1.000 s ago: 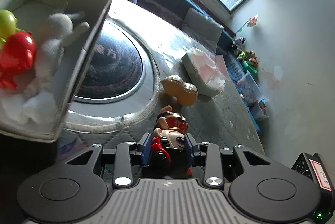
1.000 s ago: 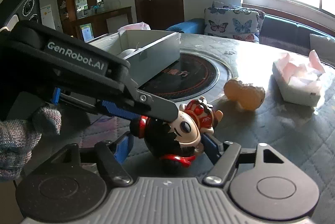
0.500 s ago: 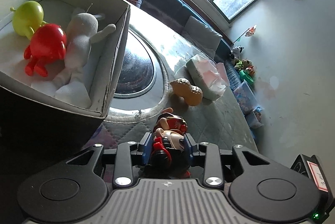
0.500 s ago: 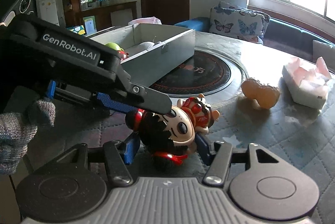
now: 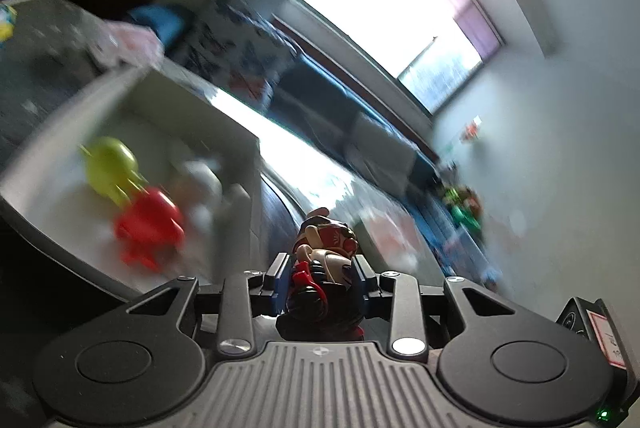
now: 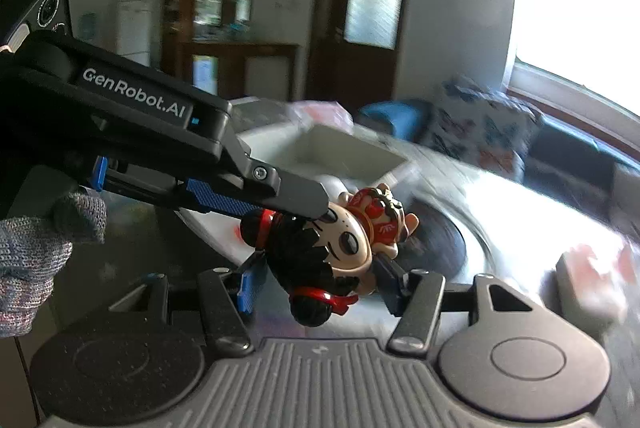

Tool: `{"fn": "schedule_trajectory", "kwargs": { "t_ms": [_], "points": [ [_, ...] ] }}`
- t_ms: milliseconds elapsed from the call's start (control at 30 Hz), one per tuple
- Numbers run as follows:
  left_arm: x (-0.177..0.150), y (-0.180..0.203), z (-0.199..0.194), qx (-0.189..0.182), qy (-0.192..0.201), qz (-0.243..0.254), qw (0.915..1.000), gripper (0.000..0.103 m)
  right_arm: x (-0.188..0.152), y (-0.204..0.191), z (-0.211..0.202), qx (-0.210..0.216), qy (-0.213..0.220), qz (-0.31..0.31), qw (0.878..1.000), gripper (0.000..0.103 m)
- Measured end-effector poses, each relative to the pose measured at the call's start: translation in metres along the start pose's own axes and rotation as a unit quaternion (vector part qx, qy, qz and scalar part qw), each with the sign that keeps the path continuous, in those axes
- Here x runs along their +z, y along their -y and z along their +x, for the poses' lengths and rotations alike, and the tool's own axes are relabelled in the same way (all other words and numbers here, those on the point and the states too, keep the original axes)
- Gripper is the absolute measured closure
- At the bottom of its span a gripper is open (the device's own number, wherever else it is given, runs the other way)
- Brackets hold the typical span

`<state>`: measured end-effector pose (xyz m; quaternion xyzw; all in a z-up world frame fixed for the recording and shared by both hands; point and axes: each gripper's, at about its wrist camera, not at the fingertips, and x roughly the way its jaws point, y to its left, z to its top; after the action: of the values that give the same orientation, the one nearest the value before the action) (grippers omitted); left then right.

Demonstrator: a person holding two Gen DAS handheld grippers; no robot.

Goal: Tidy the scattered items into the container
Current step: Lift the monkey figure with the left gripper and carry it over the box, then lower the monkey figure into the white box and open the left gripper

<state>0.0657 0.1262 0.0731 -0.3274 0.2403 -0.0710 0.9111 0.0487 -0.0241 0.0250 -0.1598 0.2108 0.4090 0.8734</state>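
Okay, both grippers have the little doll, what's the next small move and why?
Probably carry the doll a bit further left over the grey box, then release. The left gripper and right gripper both clamp it, and it sits just outside the wall, beside the red toy inside.

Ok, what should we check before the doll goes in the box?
1. Left gripper shut on the black-haired, big-headed plastic doll in a red hat: ok.
2. Right gripper squeezing the doll too: cannot tell.
3. Open grey box in view, ahead on the left: ok.
4. Free space beside the red plastic figure, yellow-green plastic figure and white plush toy: cannot tell, blurred.
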Motion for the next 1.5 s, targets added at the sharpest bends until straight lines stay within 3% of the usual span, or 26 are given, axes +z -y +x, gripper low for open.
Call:
{"fn": "schedule_trajectory", "kwargs": {
  "t_ms": [267,667,967,1233,1500],
  "points": [
    [0.036,-0.042,-0.014,0.071,0.028,-0.032,0.9966,0.068,0.036,-0.020,0.062,0.078,0.004,-0.022,0.997,0.044],
    [0.055,-0.086,-0.007,0.136,0.012,-0.096,0.9859,0.068,0.057,-0.018,0.134,0.185,-0.069,-0.013,0.980,0.044],
    [0.059,-0.100,0.009,0.167,-0.005,-0.102,0.9807,0.066,0.057,-0.020,0.165,0.205,-0.099,-0.031,0.973,0.045],
    [0.060,-0.104,0.016,0.173,-0.016,-0.094,0.9804,0.068,0.060,-0.028,0.176,0.223,-0.140,-0.052,0.963,0.045],
    [0.060,-0.101,0.016,0.176,-0.018,-0.092,0.9799,0.068,0.060,-0.029,0.177,0.220,-0.143,-0.056,0.963,0.045]
  ]
}}
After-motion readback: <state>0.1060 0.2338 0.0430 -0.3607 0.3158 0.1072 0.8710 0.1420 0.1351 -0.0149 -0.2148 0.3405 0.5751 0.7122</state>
